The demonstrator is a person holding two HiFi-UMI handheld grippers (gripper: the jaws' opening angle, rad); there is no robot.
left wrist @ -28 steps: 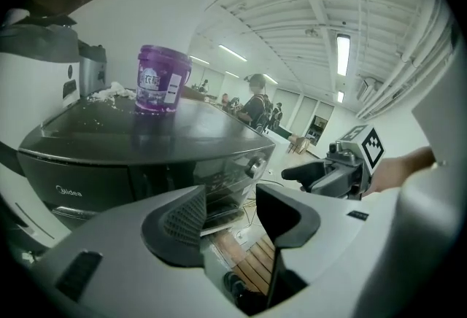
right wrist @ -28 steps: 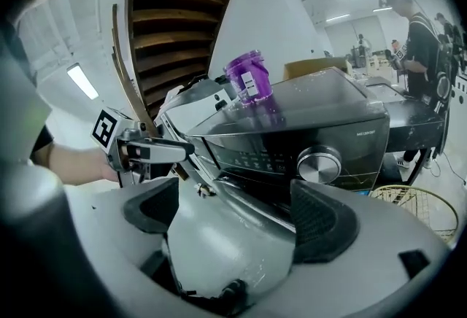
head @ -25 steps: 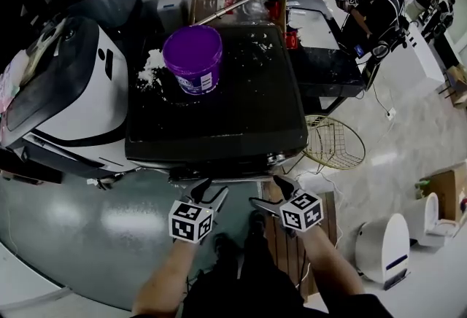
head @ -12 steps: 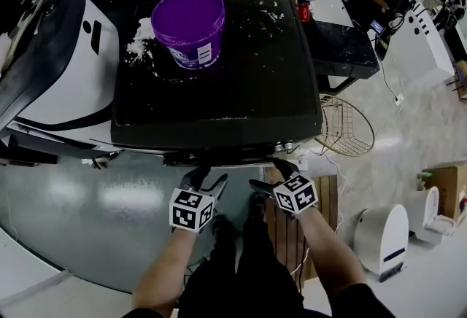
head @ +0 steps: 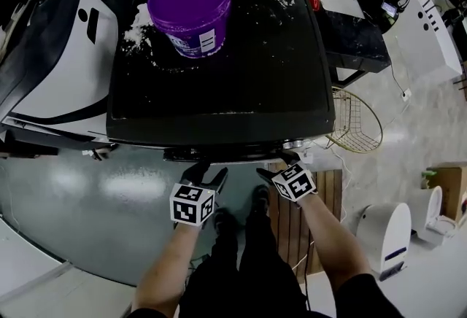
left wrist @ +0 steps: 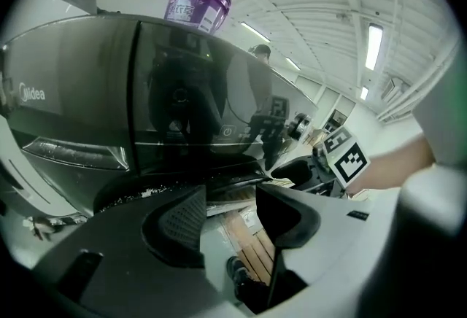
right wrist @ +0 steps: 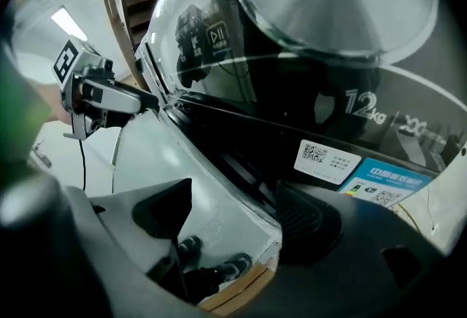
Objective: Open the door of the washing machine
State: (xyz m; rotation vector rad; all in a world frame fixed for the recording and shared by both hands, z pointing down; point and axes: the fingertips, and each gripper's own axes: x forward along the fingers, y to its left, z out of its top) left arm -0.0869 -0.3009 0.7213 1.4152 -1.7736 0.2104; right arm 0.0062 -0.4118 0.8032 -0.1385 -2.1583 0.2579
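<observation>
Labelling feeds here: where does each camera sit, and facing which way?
Head view: on the head, steeply down onto washing machine top, purple bucket; forearms, left gripper, right gripper.
Left gripper view: on left gripper, up at machine's front; own jaws apart, empty.
Right gripper view: on right gripper, at door glass; own jaws apart, empty, just been closing.
Shared: each gripper view shows the other gripper.

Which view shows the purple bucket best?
The head view: the purple bucket is seen whole from above on the washing machine. The left gripper view catches it small at the top; the right gripper view misses it.
</observation>
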